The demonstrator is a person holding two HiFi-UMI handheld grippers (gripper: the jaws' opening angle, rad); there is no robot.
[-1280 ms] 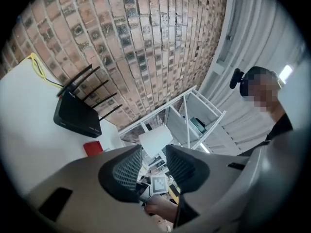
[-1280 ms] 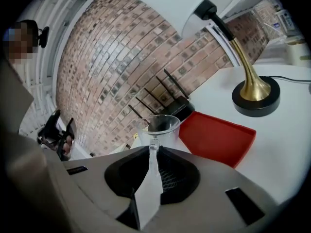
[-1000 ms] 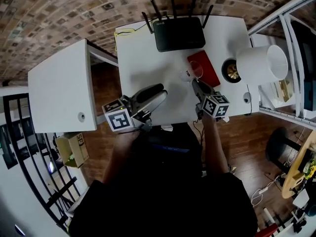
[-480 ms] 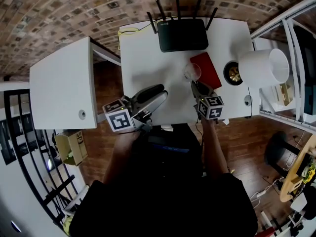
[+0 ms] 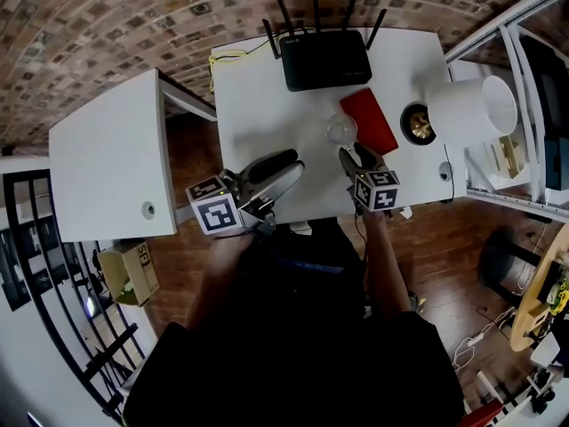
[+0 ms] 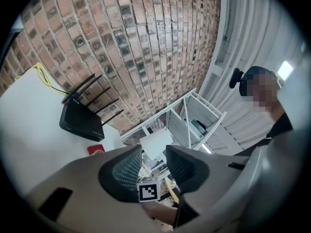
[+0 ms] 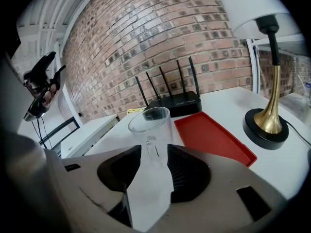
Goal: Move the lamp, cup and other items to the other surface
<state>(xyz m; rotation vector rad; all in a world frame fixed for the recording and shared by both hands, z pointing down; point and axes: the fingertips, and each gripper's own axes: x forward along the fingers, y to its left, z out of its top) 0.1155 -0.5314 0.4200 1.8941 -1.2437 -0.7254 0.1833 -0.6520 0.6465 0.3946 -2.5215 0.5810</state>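
When the room is looked at from above, a big white bench is seen against a brick wall. A smaller white bench is set to its left, with a gap between the two.

A lamp with a white shade and a gold foot is stood at the right end of the big bench. A black router with thin aerials is placed at the back, near the wall. A flat red tray is laid between the router and the lamp.

The left gripper is held level over the near edge of the big bench. Its fingers are spread apart, and nothing is held between them. The right gripper is tipped down toward the bench, near the tray. Its fingers have just been opened wide.

A clear cup is stood upright on the big bench, just beside the tray's left edge and right at the tips of those fingers. Its lower part is seen in the gap, but it is not pressed by the pads.

A yellow cable is curled at the back left corner.
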